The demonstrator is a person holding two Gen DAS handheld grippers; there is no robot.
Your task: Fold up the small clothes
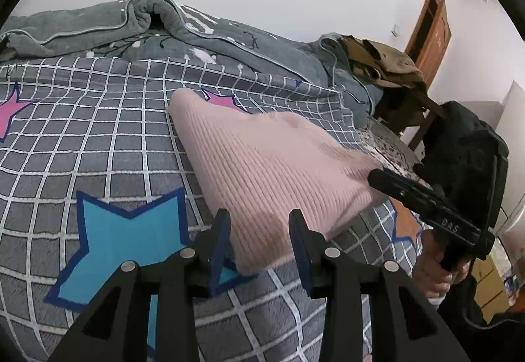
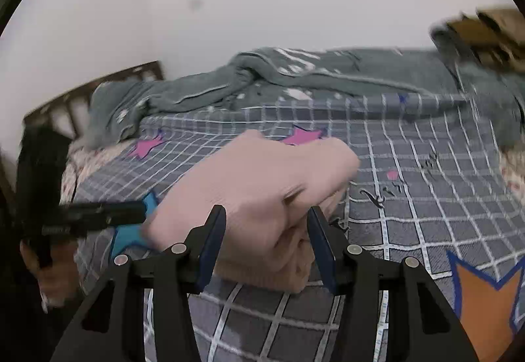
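Observation:
A pink ribbed knit garment (image 1: 262, 165) lies folded on the grey checked bed sheet (image 1: 98, 148). My left gripper (image 1: 259, 224) is open, its jaws wide apart at the garment's near edge. The right gripper shows in the left wrist view (image 1: 387, 181) at the garment's right side. In the right wrist view the pink garment (image 2: 262, 191) is blurred and bunched between the open jaws of my right gripper (image 2: 267, 224). The left gripper (image 2: 131, 211) shows there at the garment's left side. Neither gripper visibly pinches cloth.
A grey-green quilt (image 1: 164, 27) is heaped along the far side of the bed. Brown clothes (image 1: 377, 63) lie on a wooden chair at the right, by a wooden door (image 1: 430, 27). A wooden headboard (image 2: 82, 93) stands at the left.

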